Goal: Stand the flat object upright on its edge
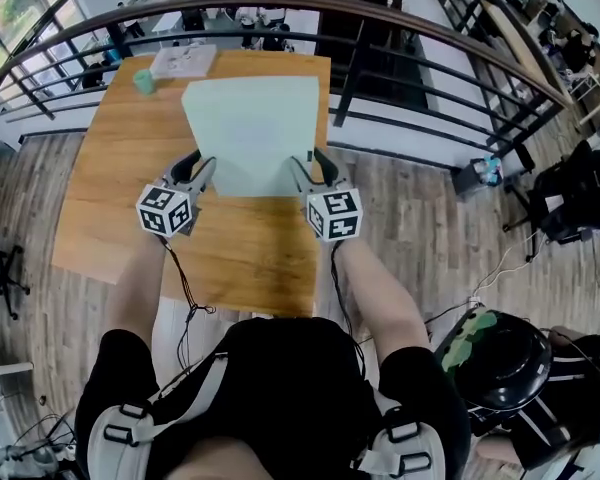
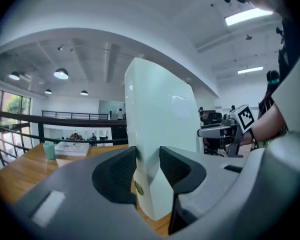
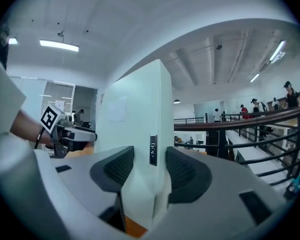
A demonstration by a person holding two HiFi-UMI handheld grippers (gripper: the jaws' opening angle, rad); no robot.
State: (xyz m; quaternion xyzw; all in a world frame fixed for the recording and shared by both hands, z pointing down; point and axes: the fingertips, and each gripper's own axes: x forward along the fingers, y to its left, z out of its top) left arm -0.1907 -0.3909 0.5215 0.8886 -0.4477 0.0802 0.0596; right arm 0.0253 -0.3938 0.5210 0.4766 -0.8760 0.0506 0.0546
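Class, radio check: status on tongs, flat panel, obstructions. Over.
Left tongs and right tongs clamped on pale panel. Panel upright above table, edge contact unclear. Cup, papers at far end, not blocking.

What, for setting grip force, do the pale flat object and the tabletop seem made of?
The flat object: probably plastic or coated board, pale mint, smooth semi-gloss; soft light reflections and crisp rigid edges show in the left gripper view. The tabletop: wood or wood-look laminate, matte; warm brown with lengthwise grain streaks.
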